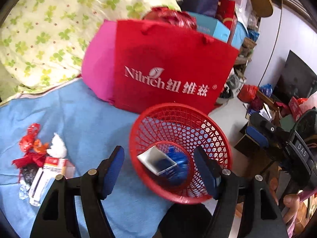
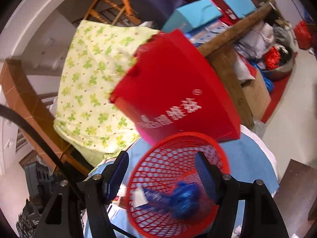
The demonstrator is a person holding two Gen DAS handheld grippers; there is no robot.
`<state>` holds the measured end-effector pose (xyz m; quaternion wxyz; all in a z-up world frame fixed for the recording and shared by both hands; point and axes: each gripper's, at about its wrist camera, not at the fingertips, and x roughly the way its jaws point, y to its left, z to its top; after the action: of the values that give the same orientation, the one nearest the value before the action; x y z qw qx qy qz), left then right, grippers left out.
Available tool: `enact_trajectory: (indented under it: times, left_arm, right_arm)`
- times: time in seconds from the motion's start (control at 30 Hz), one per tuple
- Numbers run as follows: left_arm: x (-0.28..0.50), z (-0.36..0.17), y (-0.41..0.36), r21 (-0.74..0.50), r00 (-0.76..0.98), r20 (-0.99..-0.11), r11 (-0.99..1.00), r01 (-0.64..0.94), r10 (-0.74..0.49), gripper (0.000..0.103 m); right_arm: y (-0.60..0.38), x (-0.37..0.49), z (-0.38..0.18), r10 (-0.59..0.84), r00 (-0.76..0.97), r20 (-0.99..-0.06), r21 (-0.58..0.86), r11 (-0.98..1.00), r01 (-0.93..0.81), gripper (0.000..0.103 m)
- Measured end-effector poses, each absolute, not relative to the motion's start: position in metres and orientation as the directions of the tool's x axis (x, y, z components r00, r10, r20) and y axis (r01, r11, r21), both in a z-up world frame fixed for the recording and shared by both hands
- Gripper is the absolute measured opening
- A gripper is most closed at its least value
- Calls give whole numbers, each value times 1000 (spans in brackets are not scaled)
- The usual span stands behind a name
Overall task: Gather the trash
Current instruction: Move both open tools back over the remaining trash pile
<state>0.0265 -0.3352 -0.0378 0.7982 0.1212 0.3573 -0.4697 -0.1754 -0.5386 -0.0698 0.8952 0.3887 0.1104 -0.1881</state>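
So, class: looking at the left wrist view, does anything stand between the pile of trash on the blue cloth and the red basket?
Nothing visible does. Only bare blue cloth separates the trash pile from the red basket. The left gripper hangs open near the basket rim, not across that path.

Red gift bag [image 1: 170, 67], clover-print quilt [image 1: 49, 29], blue cloth [image 1: 83, 119], perhaps cardboard boxes [image 2: 255, 93]
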Motion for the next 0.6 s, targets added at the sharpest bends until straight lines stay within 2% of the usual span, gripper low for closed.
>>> enact_trajectory:
  times: [0.13,0.33,0.6]
  left_arm:
    - [23,-37,-287,-117,358,-667,567,816,-653,77]
    - [26,-63,-200,-72,450,-691,673,736,-566,77]
    - [52,-99,-70,-68,570,-732,871,486,-374,77]
  right_arm:
    - [-511,-168,-48,-234,925,-299,608,700,374,72]
    - [-469,-155,-19,-153,959,-237,573,775,266,72]
    - [-409,-116,-11,6,966,-259,541,829,140,72]
